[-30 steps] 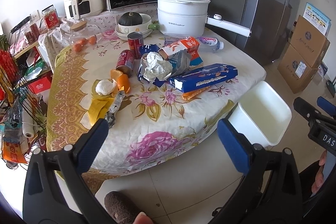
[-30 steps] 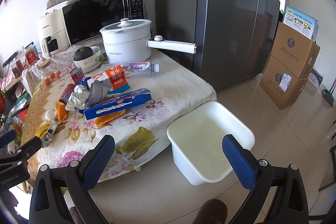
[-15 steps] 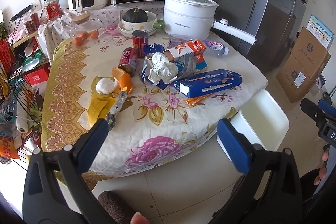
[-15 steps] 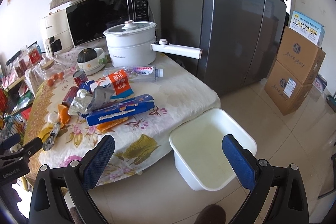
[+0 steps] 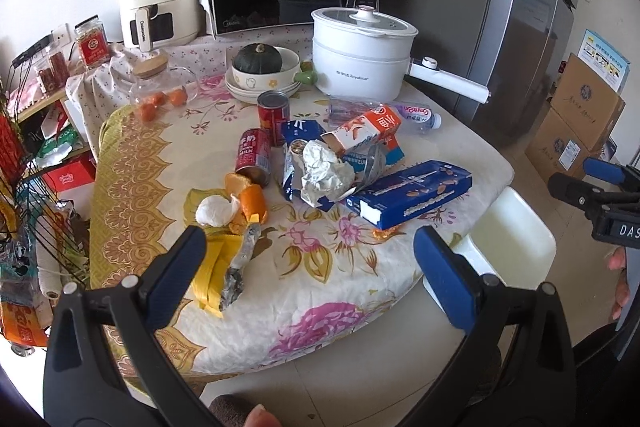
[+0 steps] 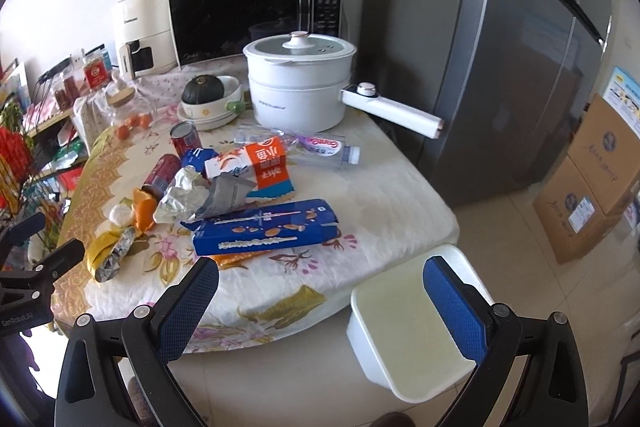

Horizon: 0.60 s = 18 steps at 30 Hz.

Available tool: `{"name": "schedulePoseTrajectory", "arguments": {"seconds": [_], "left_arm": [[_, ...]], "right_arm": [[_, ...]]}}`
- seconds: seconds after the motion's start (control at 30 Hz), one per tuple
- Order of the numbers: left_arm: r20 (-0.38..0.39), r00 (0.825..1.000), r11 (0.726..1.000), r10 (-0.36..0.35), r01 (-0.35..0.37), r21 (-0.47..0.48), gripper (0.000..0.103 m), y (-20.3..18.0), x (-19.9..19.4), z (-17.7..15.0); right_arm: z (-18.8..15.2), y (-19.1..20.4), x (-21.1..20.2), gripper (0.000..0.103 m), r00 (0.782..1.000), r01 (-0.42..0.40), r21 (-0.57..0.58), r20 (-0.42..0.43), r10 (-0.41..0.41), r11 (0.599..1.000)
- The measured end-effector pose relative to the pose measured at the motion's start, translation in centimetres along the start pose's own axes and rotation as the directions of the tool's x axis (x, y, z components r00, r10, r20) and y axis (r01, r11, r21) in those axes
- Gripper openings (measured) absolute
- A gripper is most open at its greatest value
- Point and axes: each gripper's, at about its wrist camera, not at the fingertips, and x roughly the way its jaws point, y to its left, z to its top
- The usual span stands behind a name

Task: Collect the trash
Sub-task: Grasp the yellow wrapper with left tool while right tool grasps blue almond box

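Left gripper [image 5: 310,263]: blue-padded fingers spread wide, empty, hovering off the near table edge, above the floral tablecloth [image 5: 320,291]. Right gripper [image 6: 320,301]: fingers likewise wide apart, nothing between them, over the gap between table edge and white rectangular plastic bin [image 6: 404,331].

Bin on the tiled floor, just beside the table's right corner, interior bare.

Trash clustered mid-table:
- long blue cardboard snack box [image 5: 408,193], lying flat, nearest the bin
- crumpled silver foil wrapper [image 5: 324,171], touching the box's left end
- orange-and-white milk carton [image 5: 366,131], on its side behind the foil
- red drink can [image 5: 254,155], tipped over; second red can [image 5: 273,109] upright behind it
- orange peel [image 5: 250,197] beside a white tissue wad [image 5: 216,213]
- clear plastic bottle [image 5: 384,111], lying near the white electric pot [image 5: 362,53]
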Motion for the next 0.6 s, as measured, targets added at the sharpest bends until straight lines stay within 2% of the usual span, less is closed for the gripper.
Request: {"name": "schedulePoseTrajectory", "arguments": {"seconds": [0.23,0.33,0.4,0.5,0.6], "left_arm": [[-0.077,0.997,1.000,0.010,-0.013,-0.028,0.103,3.6,3.0,-0.4],[-0.116,0.993,0.999,0.038,-0.040,-0.020,0.103,5.7,4.2,-0.4],[-0.143,0.989,0.997,0.048,-0.056,-0.055,0.103,7.4,5.1,-0.5],[-0.204,0.979,0.983,0.006,-0.043,-0.177,0.103,10.5,6.8,-1.2],[-0.263,0.960,0.957,-0.095,0.015,-0.290,0.103,12.2,8.7,-2.2]], "right_arm": [[1.0,1.1,4.5,0.103,0.997,-0.048,0.010,-0.065,0.049,0.999],[0.4,0.8,6.5,0.103,0.990,-0.056,0.011,-0.127,0.057,0.998],[0.3,0.3,8.2,0.103,0.984,-0.056,0.020,-0.167,0.058,0.998],[0.5,-0.3,9.6,0.103,0.975,-0.072,0.049,-0.209,0.081,0.996],[0.9,-0.8,11.2,0.103,0.965,-0.078,0.076,-0.243,0.094,0.994]]}}
